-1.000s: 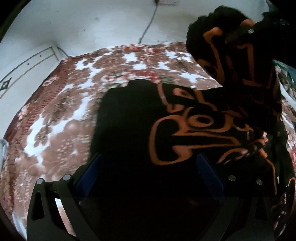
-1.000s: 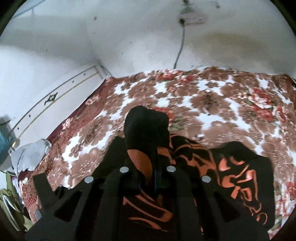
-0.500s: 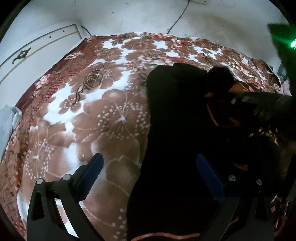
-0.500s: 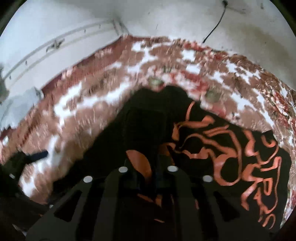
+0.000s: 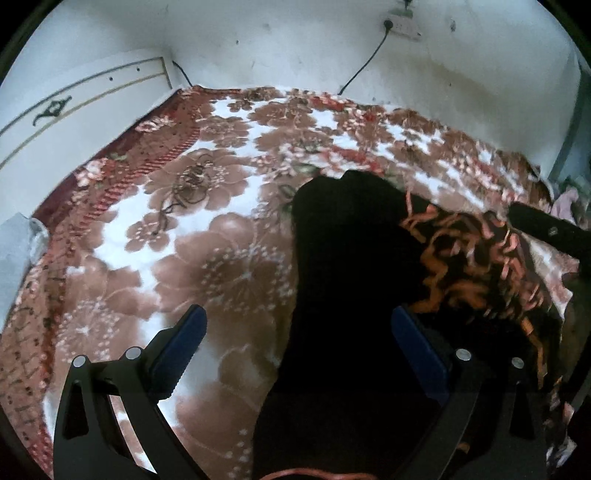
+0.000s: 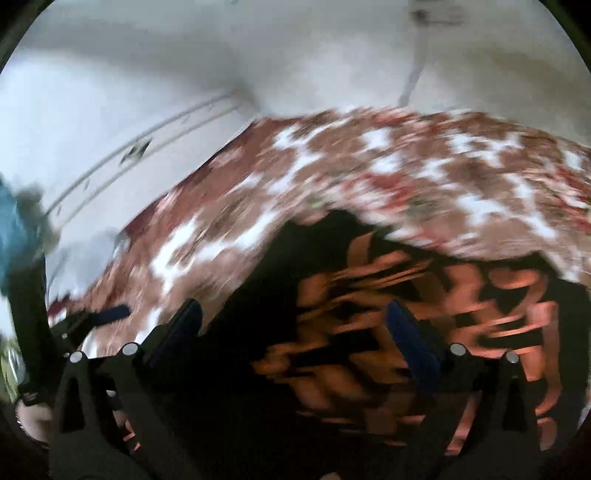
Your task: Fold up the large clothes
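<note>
1. We see a black garment (image 5: 351, 280) with orange print lying on a bed, directly ahead of and partly under the left hand-held gripper (image 5: 295, 343).
2. Its long axis runs away from the left hand-held gripper toward the far wall; the plain black part sits between and ahead of the fingers, the printed part spreads to the right.
3. Left hand-held gripper: blue-padded fingers (image 5: 181, 343) stand wide apart, nothing pinched; the right finger is over black cloth, the left one over bare blanket.
4. Right hand-held gripper (image 6: 295, 336): jaws opening, now wide apart. The garment (image 6: 369, 314) lies below and between them; the pads do not press on it. This view is heavily blurred.
5. From the right hand-held gripper the orange print fills the area ahead and to the right, with black cloth to the left.
6. The left hand-held gripper (image 6: 96, 317) shows at the far left of the right view, beside a person's hand (image 6: 31, 413).
7. The surface is a floral blanket (image 5: 192, 236) in brown, white and red, covering the bed beyond and left of the garment.
8. The room has white walls (image 5: 295, 48), a socket (image 5: 400, 26) with a dark cable (image 5: 364, 64) dropping to the bed's far edge, and a white panel with lines (image 5: 74, 107) far left.
9. Pale cloth (image 5: 16, 243) sits at the left edge; we cannot tell what it is.
</note>
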{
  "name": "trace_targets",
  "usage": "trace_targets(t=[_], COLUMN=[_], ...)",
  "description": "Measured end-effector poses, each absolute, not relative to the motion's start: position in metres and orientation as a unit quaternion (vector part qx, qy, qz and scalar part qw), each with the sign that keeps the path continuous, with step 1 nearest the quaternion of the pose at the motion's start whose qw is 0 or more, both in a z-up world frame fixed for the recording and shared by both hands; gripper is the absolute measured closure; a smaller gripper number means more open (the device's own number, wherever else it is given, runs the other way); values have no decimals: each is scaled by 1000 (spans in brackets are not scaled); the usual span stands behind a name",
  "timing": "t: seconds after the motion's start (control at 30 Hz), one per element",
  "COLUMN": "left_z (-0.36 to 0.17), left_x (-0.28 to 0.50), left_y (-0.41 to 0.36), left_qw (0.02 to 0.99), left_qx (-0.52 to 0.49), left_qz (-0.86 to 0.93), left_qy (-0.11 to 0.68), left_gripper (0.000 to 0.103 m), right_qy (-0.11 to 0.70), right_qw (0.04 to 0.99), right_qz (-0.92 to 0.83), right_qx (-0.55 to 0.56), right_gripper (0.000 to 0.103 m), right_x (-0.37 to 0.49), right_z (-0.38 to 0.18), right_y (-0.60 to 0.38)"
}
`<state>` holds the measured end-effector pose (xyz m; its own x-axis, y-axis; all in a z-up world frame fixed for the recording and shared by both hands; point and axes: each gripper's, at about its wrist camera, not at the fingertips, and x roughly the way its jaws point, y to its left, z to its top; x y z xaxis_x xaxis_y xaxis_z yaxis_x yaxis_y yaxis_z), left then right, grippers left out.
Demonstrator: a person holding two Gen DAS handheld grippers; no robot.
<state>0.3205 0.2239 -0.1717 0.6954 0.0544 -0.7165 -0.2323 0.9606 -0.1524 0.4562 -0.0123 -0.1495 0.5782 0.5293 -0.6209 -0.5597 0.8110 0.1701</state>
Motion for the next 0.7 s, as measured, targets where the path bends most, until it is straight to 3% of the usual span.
trace_targets(t=[0.23, 0.53, 0.63, 0.7], left_z=[-168, -213, -233, -242], left_x=[371, 450, 467, 473], left_y=[217, 216, 211, 206], left_qw=[894, 824, 796, 790], left_qx=[-194, -277, -296, -287], left_qz=[-1, -67, -91, -97], left_qy=[405, 490, 520, 534], left_gripper=[5, 8, 16, 32], right_qy=[370, 426, 437, 440], right_qw=[912, 898, 892, 890], right_qz=[163, 85, 84, 86], right_qx=[-59, -72, -83, -86], right_gripper=[5, 5, 5, 5], right_x=[500, 514, 513, 512], right_z=[-159, -213, -225, -231], right_y=[-126, -197, -197, -195])
